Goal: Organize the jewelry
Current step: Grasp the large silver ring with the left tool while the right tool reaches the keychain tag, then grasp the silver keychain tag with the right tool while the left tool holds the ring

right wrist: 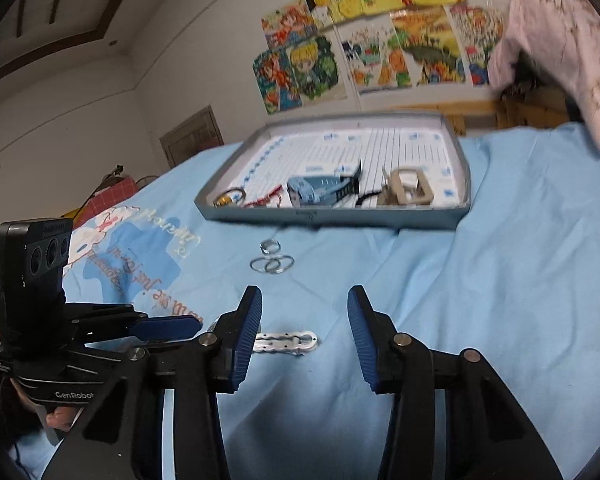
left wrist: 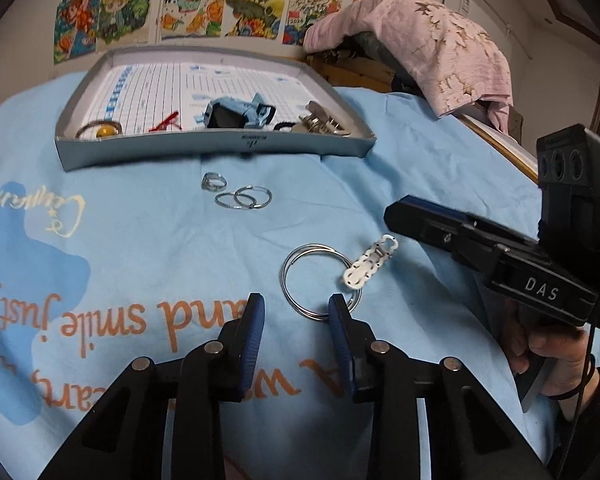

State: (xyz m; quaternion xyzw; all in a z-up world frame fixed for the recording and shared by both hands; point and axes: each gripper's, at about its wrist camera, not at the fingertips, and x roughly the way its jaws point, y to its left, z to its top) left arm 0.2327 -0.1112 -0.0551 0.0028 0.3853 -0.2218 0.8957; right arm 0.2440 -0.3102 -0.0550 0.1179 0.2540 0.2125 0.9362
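A large silver ring with a white perforated clip lies on the blue cloth just ahead of my left gripper, which is open with its right finger over the ring's near edge. Two linked small rings and a small silver ring lie farther off, before the grey tray. My right gripper is open and empty above the white clip. The small rings lie beyond it. The tray holds a blue watch, a gold ring, a red piece and metal clips.
The right gripper's body shows at the right of the left wrist view. A pink cloth drapes over a wooden frame behind the tray. Posters cover the wall. The blue printed cloth covers the whole surface.
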